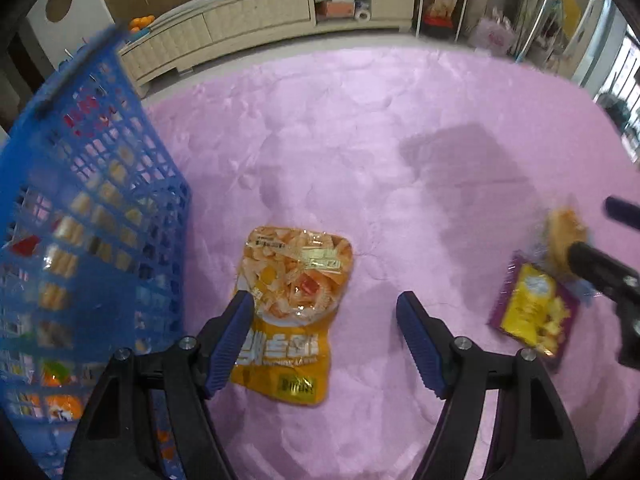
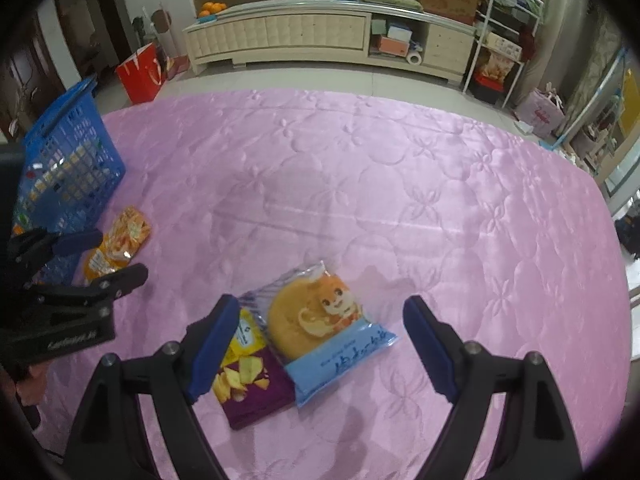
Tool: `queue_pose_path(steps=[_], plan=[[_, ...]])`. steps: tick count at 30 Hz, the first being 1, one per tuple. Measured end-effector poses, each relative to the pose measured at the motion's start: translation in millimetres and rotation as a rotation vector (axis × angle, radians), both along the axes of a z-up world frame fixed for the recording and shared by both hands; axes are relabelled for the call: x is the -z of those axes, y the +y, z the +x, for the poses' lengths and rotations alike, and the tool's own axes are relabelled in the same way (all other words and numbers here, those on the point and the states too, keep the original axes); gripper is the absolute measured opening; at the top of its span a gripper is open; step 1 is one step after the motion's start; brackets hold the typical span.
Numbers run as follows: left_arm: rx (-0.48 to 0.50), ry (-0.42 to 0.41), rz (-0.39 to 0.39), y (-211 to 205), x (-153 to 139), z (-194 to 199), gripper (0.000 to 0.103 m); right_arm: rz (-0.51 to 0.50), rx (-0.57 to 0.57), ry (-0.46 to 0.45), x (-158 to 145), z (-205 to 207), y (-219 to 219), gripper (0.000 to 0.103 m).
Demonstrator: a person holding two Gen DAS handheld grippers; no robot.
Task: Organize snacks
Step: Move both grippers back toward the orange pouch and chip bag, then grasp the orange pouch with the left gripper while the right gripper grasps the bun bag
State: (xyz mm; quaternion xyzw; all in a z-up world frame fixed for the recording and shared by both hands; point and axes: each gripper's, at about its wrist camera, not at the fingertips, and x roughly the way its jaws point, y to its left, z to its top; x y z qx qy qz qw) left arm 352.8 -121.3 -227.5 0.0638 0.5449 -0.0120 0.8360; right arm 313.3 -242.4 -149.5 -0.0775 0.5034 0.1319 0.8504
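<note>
The left gripper [image 1: 325, 312] is seen with its jaws spread wide and nothing clamped between them; its blue-padded left finger overlaps the lower left edge of an orange snack bag [image 1: 294, 312] lying flat on the pink quilted cover [image 1: 360, 140]. The right finger of that gripper is positioned over bare cover, apart from the bag. Just left of the orange snack bag a blue mesh basket [image 1: 92, 208] is noted, with packaged snacks visible through its grid; whether the bag touches the basket cannot be told. The right gripper [image 2: 321, 318] is likewise held wide, gripping nothing, above two packets lying together between its fingers: a blue-wrapped round cake [image 2: 320, 328] with a cartoon animal print, overlapping the edge of a purple chip packet [image 2: 252, 384] with a yellow panel. The left finger pad of the right gripper lies over the upper corner of the purple packet. In the right wrist view the left gripper [image 2: 116, 256] is recorded at the far left, near the orange bag and the basket. Beyond the cover, a cream TV cabinet [image 2: 320, 36] with oranges [image 2: 212, 9] on top and a red paper bag [image 2: 142, 76] on the floor are observed.
</note>
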Motion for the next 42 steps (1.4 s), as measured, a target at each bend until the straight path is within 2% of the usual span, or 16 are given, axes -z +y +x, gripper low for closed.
queue_pose_path(steps=[2, 4, 6, 8, 14, 18, 25, 27, 30, 33, 38, 42], plan=[[-0.004, -0.011, 0.020, -1, 0, 3, 0.074, -0.004, -0.021, 0.006, 2, -2, 1, 0.087], [-0.018, 0.002, 0.006, 1, 1, 7, 0.075, 0.006, -0.027, 0.016, 5, -2, -1, 0.087], [-0.040, 0.028, -0.016, 3, 2, 10, 0.075, 0.018, -0.013, 0.039, 9, 2, -5, 0.087], [-0.056, 0.070, -0.081, 8, 2, 15, 0.075, 0.067, -0.013, 0.076, 11, 5, -9, 0.087], [-0.001, 0.055, -0.099, -2, 2, -1, 0.075, 0.067, -0.004, 0.073, 9, 6, -22, 0.087], [0.098, 0.071, -0.084, -34, 1, -11, 0.075, 0.084, 0.001, 0.093, 12, 8, -29, 0.087], [0.136, 0.080, -0.093, -41, -2, -12, 0.075, 0.084, -0.007, 0.105, 13, 8, -33, 0.087], [0.135, 0.061, -0.073, -33, -7, -13, 0.075, 0.083, -0.009, 0.107, 13, 9, -34, 0.087], [0.100, -0.036, -0.053, -20, -22, -16, 0.075, 0.078, -0.018, 0.108, 13, 13, -30, 0.087], [0.106, 0.019, -0.086, -15, -20, -16, 0.075, 0.075, -0.035, 0.119, 13, 16, -24, 0.087], [0.158, 0.080, -0.016, -28, -4, -19, 0.076, 0.055, -0.063, 0.138, 17, 20, -16, 0.087], [0.088, 0.104, -0.040, -17, -5, -13, 0.076, 0.052, -0.076, 0.140, 18, 22, -15, 0.087]])
